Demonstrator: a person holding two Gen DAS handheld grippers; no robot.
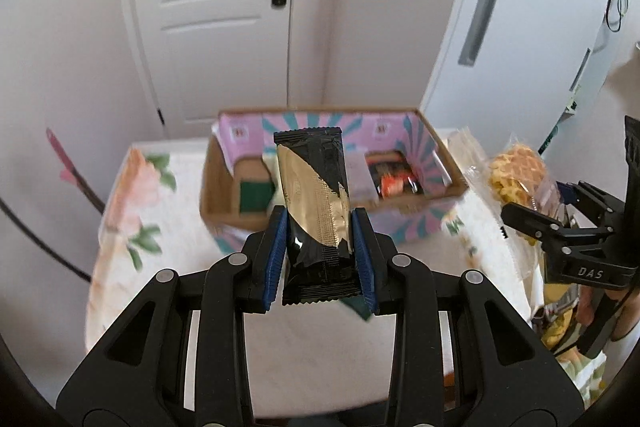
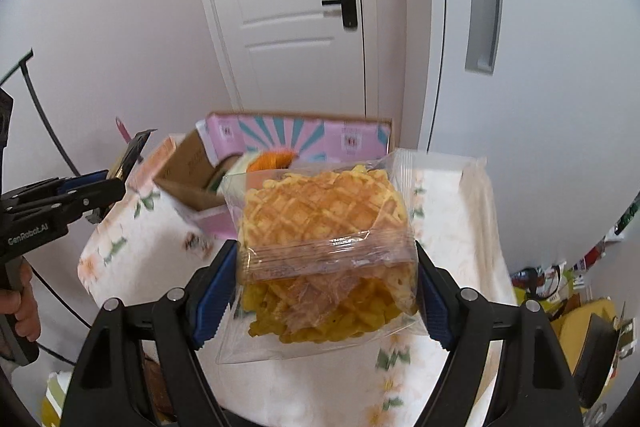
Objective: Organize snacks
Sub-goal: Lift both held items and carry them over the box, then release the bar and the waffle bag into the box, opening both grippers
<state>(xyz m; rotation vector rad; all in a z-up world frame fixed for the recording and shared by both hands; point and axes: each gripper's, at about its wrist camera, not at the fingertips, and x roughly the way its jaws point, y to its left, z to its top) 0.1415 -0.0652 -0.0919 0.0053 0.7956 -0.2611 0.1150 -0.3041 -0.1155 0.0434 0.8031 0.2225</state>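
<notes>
A black-and-gold snack bar (image 1: 316, 211) stands upright at the centre of the left wrist view, pinched by its lower half between the blue pads of the left gripper (image 1: 320, 251), whose jaws are closed on it. In the right wrist view a clear-wrapped waffle pack (image 2: 324, 247) fills the middle, clamped at both sides by the right gripper (image 2: 326, 291), its jaws set wide around the bag. Behind both, mid-frame, an open cardboard box (image 1: 436, 143) with pink and teal lining holds several other packets on a floral tablecloth (image 1: 132, 211). A white door (image 1: 212, 7) and a white cabinet (image 1: 520, 7) fill the upper frame. Both grippers angle downward above the table; a hand (image 2: 20, 303) grips the left handle at the lower left of the right view.
</notes>
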